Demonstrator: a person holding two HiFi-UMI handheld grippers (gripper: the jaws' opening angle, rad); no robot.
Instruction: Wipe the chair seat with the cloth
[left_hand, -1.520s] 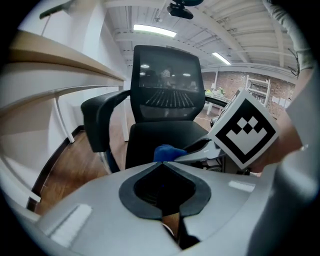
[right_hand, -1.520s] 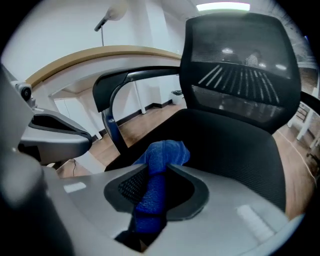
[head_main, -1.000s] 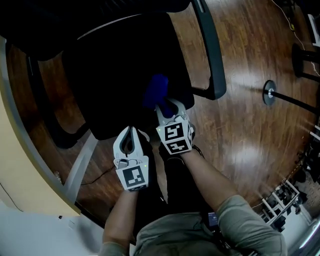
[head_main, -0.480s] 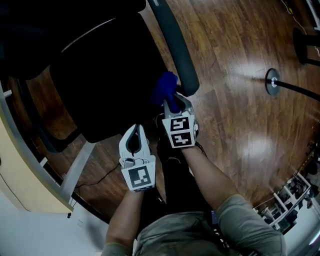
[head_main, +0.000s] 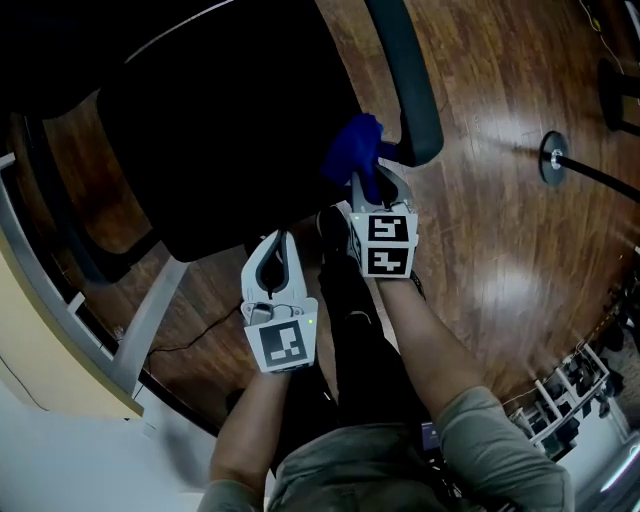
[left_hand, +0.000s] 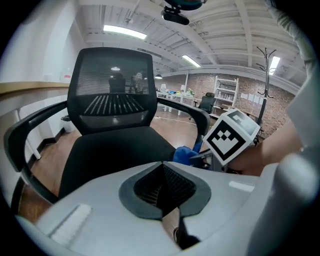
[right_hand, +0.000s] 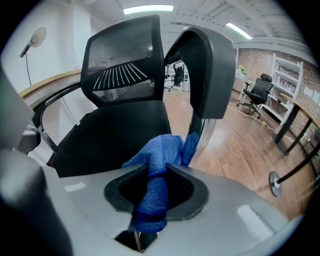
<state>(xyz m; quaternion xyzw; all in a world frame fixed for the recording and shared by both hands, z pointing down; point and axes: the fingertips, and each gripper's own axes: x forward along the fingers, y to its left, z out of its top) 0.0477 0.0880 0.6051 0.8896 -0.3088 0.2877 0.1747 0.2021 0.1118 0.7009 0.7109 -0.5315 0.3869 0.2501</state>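
Moved beside armrest, right gripper pinches cloth; left gripper's view shows jaws together.

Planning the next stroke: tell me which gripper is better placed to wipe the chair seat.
Right. The right gripper has its jaws clamped on the blue cloth by the chair seat, at its right edge. The left gripper is shut and empty.

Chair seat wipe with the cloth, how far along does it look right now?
Done: the blue cloth is gripped in the right tongs. In hand: it sits at the black chair seat's right edge, beside the armrest; contact isn't clear. Left: wiping across the seat; no wiped area shows. The left tongs are shut, empty, near the seat's front.
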